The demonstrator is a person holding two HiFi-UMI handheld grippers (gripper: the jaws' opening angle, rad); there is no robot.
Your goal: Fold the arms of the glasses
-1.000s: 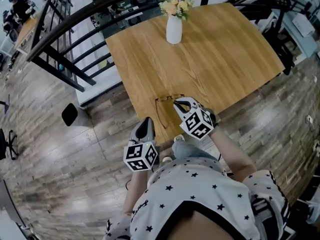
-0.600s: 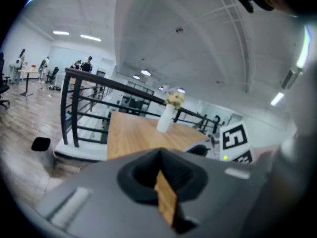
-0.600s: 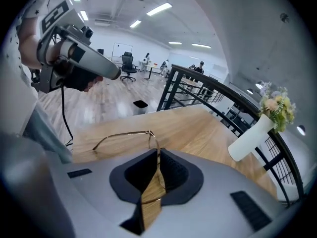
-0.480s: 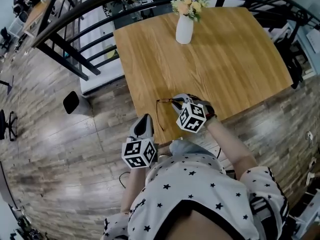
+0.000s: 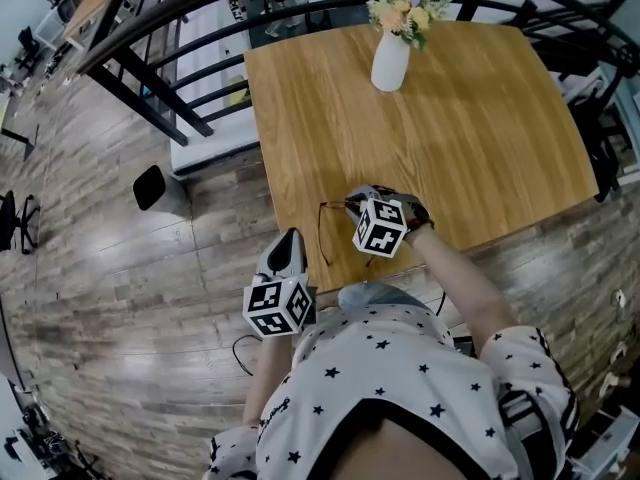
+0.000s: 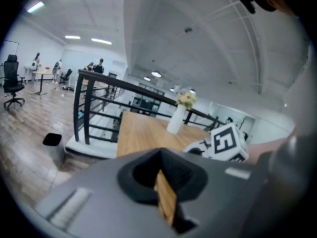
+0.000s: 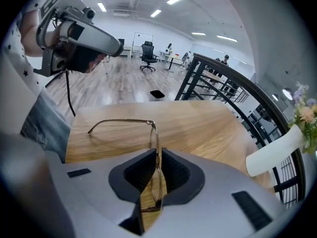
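Note:
Thin-rimmed glasses (image 5: pixel 323 233) lie near the front edge of the wooden table (image 5: pixel 450 148), and one arm (image 7: pixel 119 121) sticks out unfolded toward the person. My right gripper (image 5: pixel 352 206) points steeply down at them. It is shut on the front frame (image 7: pixel 156 148), which stands upright between its pads (image 7: pixel 171 170). My left gripper (image 5: pixel 290 240) hovers off the table's near left corner, shut with nothing in it. In the left gripper view its jaws are together, and the right gripper's marker cube (image 6: pixel 229 142) shows beyond them.
A white vase with flowers (image 5: pixel 390 63) stands at the table's far side. A black railing (image 5: pixel 150 108) runs along the left and back. A small black object (image 5: pixel 152 186) sits on the wooden floor to the left.
My right gripper has sunk toward the table and rolled while staying at the glasses' front. The left gripper has barely shifted. The head view has swung.

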